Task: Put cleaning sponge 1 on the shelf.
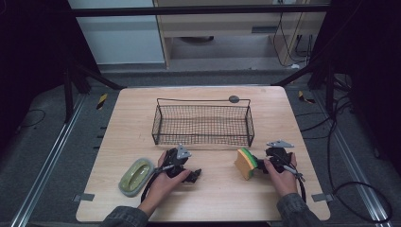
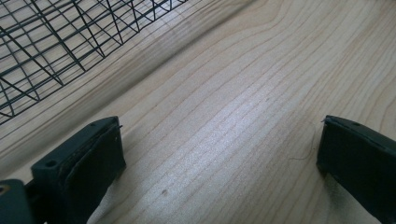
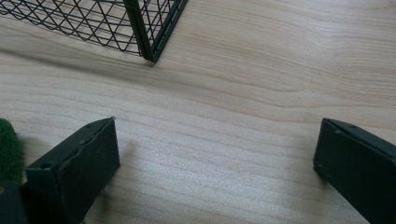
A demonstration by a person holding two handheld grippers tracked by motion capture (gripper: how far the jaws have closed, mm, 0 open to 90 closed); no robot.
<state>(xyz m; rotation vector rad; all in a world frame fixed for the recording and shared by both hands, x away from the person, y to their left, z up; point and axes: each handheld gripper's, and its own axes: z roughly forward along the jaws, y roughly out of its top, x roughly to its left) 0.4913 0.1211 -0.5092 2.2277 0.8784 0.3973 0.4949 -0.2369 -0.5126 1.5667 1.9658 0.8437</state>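
Both forearms come in from the near edge, each hand wrapped around a tool. The left hand (image 1: 163, 182) holds the left tool (image 1: 191, 176) low over the worktop (image 1: 213, 198), lying nearly flat and aimed to the right. Its jaws stand wide apart with nothing between them. The right hand (image 1: 283, 176) holds the right tool (image 1: 260, 163) low as well, aimed to the left. Its jaws also gape wide, bare between the pads. Grey sleeves cover both wrists.

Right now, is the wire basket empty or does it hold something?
Empty. In the high view the basket shows only bare mesh and table wood through it. The sponge and the green dish lie outside it, on the table.
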